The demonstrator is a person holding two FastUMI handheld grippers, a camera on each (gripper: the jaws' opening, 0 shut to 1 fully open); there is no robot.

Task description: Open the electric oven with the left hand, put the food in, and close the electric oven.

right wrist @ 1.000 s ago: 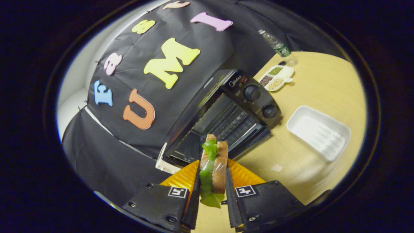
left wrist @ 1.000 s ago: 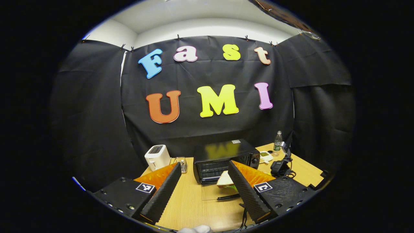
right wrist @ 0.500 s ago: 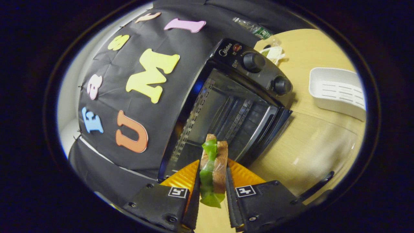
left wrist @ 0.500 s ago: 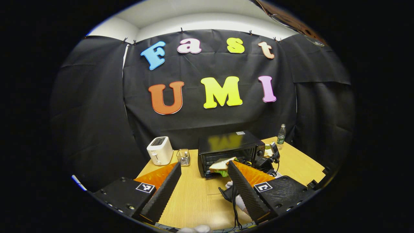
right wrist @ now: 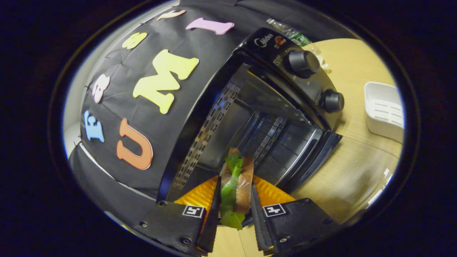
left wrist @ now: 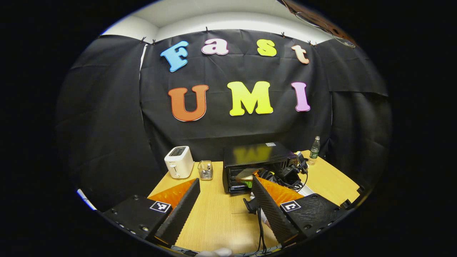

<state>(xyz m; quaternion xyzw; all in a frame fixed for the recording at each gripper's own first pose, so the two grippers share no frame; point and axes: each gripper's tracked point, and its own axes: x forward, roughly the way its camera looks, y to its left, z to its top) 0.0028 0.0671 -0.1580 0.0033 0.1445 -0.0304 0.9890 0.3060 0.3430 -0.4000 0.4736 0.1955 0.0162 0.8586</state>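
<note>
The black electric oven [right wrist: 275,117] stands with its cavity open and its glass door [right wrist: 357,178] folded down onto the table. My right gripper [right wrist: 235,182] is shut on a sandwich [right wrist: 238,170] with bread and green lettuce, held on edge, its far end at the oven's mouth over the wire rack. In the left gripper view the oven [left wrist: 257,157] is farther off, with the sandwich [left wrist: 246,175] in its opening. My left gripper [left wrist: 225,182] hangs open over the table, nothing between its fingers.
Two knobs [right wrist: 301,63] sit on the oven's right panel. A white tray [right wrist: 383,110] lies right of the oven, a bottle [left wrist: 314,148] behind it. A white toaster [left wrist: 178,167] and a small glass holder [left wrist: 204,170] stand left of the oven on the wooden table [left wrist: 214,217].
My right gripper has carried the sandwich forward from in front of the oven up to its open mouth. The left gripper has drawn back a little, staying open.
</note>
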